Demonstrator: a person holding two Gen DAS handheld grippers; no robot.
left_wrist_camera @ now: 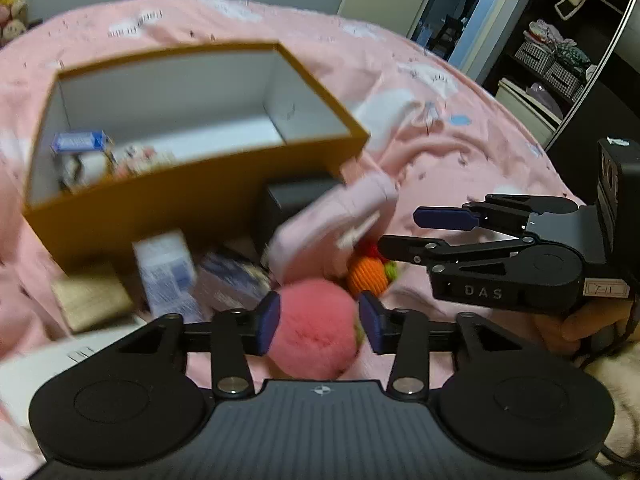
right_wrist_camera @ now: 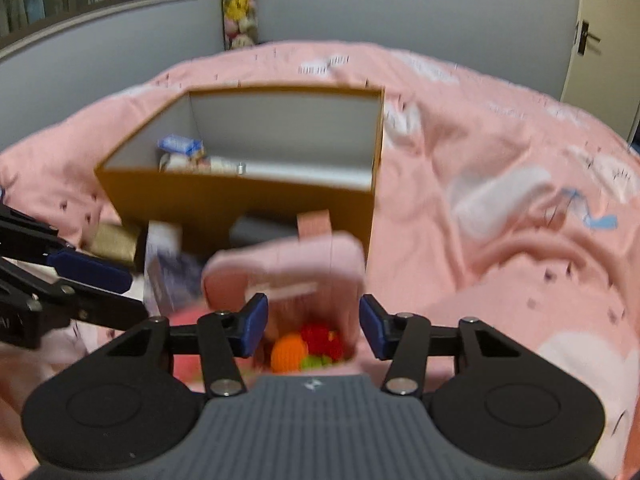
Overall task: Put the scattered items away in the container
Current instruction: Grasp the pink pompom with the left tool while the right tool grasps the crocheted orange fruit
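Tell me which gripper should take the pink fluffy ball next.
Left. The left gripper already brackets the pink fluffy ball with open jaws; the right gripper faces the pink pouch and crocheted toys instead.

Right gripper (right_wrist_camera: 313,330) low in frame, jaws apart, pads touching nothing; pink pouch (right_wrist_camera: 286,276) lies just ahead between the pad tips, blurred; orange knitted toy (right_wrist_camera: 289,352) and red knitted piece (right_wrist_camera: 320,338) sit below it, between the jaws; brown box (right_wrist_camera: 244,204) stands beyond on pink bedspread (right_wrist_camera: 500,220), open-topped, small packets (right_wrist_camera: 180,145) inside; left gripper (right_wrist_camera: 90,280) enters from the left edge.
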